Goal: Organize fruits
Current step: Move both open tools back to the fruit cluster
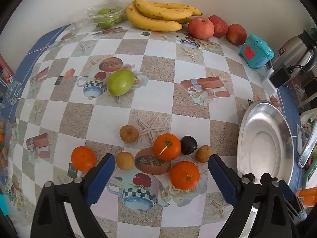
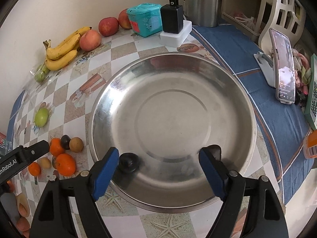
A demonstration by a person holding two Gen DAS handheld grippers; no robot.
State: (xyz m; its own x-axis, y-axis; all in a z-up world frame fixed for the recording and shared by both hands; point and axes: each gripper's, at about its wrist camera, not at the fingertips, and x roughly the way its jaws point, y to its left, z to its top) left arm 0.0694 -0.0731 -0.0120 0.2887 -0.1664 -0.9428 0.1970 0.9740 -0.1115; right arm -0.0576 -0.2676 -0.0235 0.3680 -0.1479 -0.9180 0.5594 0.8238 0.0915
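Observation:
My left gripper (image 1: 161, 156) hangs open over a cluster of small fruit on the checked tablecloth: three oranges (image 1: 167, 146), a dark plum (image 1: 188, 145) and three small brown fruits (image 1: 129, 133). No pad touches any of them. A green fruit (image 1: 120, 82) lies alone farther back. My right gripper (image 2: 158, 151) stands open above the near side of a large steel plate (image 2: 172, 115). Two dark plums lie in the plate, one (image 2: 128, 162) by the left finger and one (image 2: 215, 150) partly hidden behind the right finger.
Bananas (image 1: 158, 13), three apples (image 1: 201, 28) and a clear box of green fruit (image 1: 105, 15) line the back wall. A teal box (image 2: 146, 19), a charger (image 2: 172, 17), a steel kettle (image 2: 202, 2) and a phone on a stand (image 2: 283, 67) stand behind and right of the plate.

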